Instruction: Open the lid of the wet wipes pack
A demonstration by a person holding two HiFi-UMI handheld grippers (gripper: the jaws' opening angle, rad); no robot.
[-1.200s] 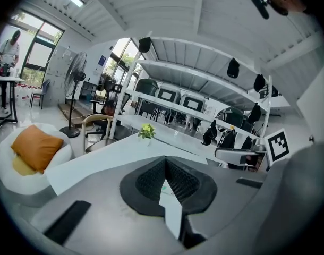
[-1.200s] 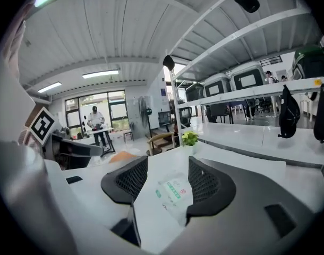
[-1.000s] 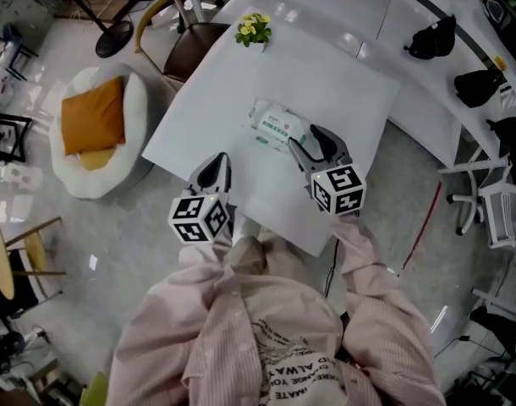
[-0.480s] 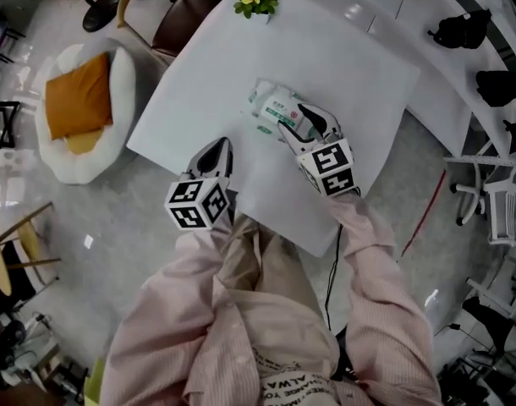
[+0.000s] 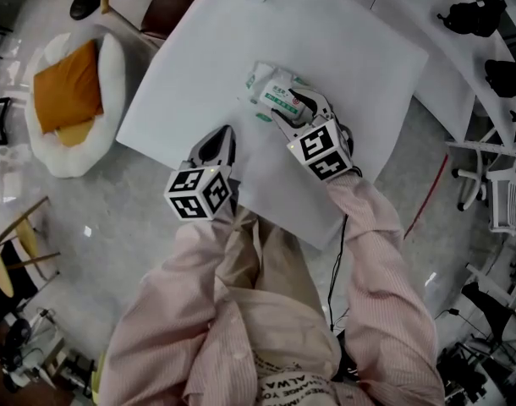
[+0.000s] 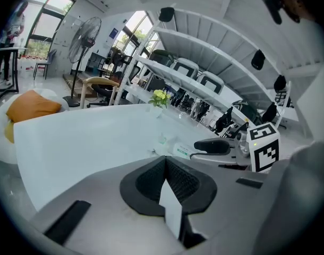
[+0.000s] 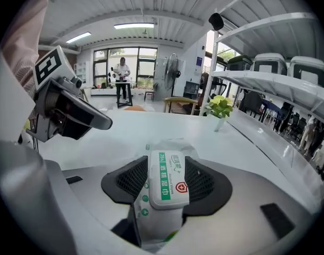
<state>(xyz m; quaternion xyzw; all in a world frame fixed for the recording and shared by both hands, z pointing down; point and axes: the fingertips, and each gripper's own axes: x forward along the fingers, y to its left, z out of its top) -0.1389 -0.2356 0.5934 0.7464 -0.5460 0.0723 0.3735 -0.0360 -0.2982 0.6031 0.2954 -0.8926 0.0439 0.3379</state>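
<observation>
Right gripper view: right gripper (image 7: 165, 166) grasps wet wipes pack (image 7: 151, 219), lid (image 7: 167, 180) shut.
Left gripper (image 6: 165, 162): jaws clenched, empty, 7 o'clock of pack.

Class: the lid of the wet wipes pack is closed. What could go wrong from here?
1. The right gripper grips the lid by its sides, so it may pinch it shut rather than flip it.
2. The left gripper is shut, away from the wet wipes pack; unheld, the soft pack may lift off the table whole.
</observation>
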